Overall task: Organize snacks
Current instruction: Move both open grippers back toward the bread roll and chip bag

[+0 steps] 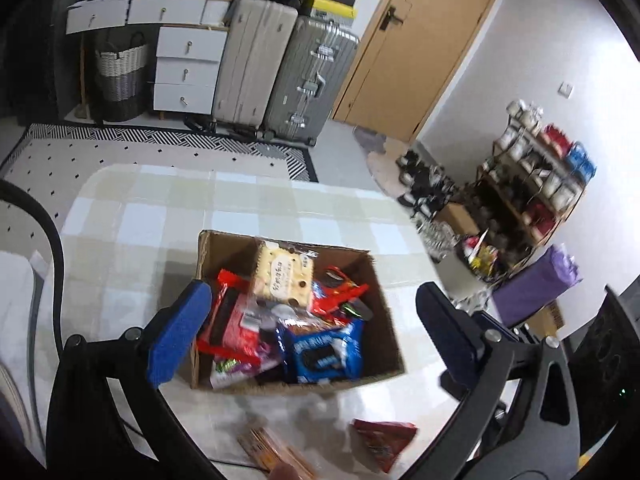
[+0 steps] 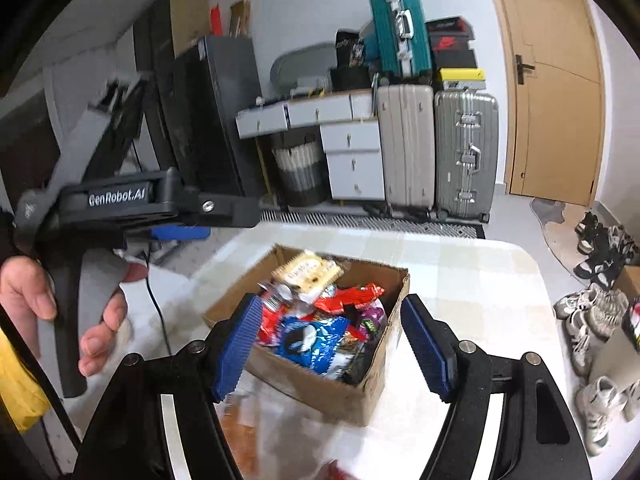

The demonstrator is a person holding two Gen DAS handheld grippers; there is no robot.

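Observation:
A cardboard box [image 1: 384, 308] full of snack packets stands on the checked table [image 1: 160, 208]; it also shows in the right wrist view [image 2: 320, 392]. Inside lie a blue cookie pack [image 1: 328, 350], a cream cracker pack [image 1: 284, 276] and red packets [image 1: 232, 320]. My left gripper [image 1: 316, 332] is open and empty above the box's near side. My right gripper [image 2: 332, 348] is open and empty above the box. A red packet [image 1: 382, 440] and an orange-brown packet [image 1: 276, 452] lie on the table in front of the box.
The left gripper's body [image 2: 120, 200], held in a hand [image 2: 24, 292], hangs at the left of the right wrist view. Suitcases [image 1: 280, 72], white drawers [image 1: 188, 68], a wooden door [image 1: 416, 44], a shoe rack [image 1: 536, 184] and shoes [image 2: 592, 312] surround the table.

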